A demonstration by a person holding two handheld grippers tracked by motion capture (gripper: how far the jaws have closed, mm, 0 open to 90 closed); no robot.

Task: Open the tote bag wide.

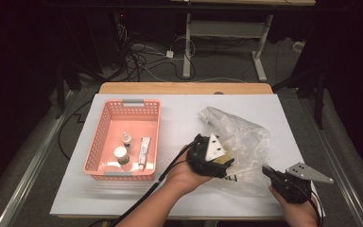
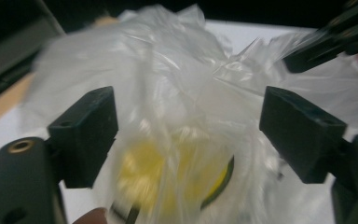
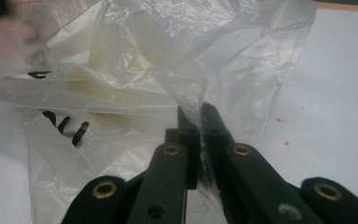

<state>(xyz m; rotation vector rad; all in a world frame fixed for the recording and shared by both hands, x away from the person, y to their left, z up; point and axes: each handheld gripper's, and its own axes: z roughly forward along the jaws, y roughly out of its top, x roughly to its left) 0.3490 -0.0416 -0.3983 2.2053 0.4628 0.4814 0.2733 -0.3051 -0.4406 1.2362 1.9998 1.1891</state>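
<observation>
- High view: a clear plastic bag (image 1: 236, 142) lies on the white table (image 1: 179, 113), right of the pink basket (image 1: 123, 138). The left gripper (image 1: 217, 158) is held at the bag's near left side; the right gripper (image 1: 270, 172) is set at its near right edge.
- Left gripper view: the jaws stand apart, gripping nothing; a yellow object (image 2: 168, 175) is seen through the film between them. The pads should be closed on the object squarely, loose film being avoided.
- Right gripper view: the jaws are pinched together on a fold of the bag (image 3: 200, 109). This pinch should be kept firm so the mouth is held steady.
</observation>
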